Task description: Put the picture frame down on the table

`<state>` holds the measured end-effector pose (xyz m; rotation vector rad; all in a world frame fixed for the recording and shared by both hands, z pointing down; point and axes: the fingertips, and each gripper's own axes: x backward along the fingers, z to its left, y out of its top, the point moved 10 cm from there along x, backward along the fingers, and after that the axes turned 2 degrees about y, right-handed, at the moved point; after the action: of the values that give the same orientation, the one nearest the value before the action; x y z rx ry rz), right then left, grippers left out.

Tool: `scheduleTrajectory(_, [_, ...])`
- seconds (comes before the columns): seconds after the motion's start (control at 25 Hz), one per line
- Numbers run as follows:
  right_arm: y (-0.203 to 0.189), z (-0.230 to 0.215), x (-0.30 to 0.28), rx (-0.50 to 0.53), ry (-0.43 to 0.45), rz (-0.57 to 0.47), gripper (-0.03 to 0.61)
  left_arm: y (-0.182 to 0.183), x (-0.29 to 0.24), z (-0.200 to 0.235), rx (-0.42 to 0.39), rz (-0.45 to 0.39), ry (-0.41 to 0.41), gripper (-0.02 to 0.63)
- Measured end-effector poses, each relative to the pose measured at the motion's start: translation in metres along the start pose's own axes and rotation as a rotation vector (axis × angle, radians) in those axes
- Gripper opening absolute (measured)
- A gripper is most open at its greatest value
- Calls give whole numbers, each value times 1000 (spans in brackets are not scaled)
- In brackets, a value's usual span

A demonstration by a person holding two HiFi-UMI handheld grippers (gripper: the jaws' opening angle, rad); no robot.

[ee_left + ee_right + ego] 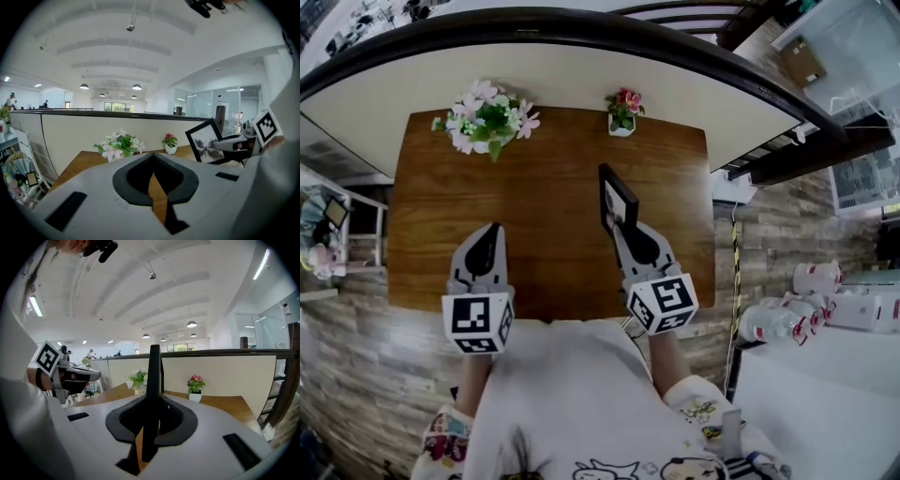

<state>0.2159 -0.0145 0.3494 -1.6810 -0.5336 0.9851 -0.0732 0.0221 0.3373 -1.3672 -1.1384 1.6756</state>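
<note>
At the centre of the head view, a brown wooden table (548, 244) fills the frame, set against a pale curved wall. The right gripper (620, 225) reaches in from the lower right, its jaws clamped on the lower edge of a black picture frame (617, 199). The frame stands upright just right of the table's middle. Whether its base touches the wood cannot be told. The left gripper (491, 231) hangs over the lower left of the table, well apart from the frame. A bunch of pink and white flowers (487, 116) sits at the upper left of the table, and a small potted plant (622, 112) at the upper middle.

Low in the left gripper view, the left gripper (153, 176) has its jaws pressed together with nothing between them, and only table wood shows through the slit. At the right, the picture frame (207, 140) leans in the right gripper (224, 144). The flowers (118, 145) and the potted plant (169, 142) stand at mid-frame.

Centre of the right gripper view, the right gripper (149, 420) grips the picture frame (154, 376) edge-on, a thin dark bar rising from between the pads. The left gripper (89, 375) shows at the left, the flowers (137, 379) just left of the frame, the potted plant (196, 386) to its right.
</note>
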Motion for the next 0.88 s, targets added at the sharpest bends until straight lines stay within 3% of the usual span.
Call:
scheduleTrajectory(0.2, [1, 2, -10, 4, 26, 12, 40, 0, 1, 6, -5, 5, 13, 3])
scheduleTrajectory(0.88, [10, 7, -31, -13, -10, 30, 40, 1, -19, 34, -4, 39, -36, 3])
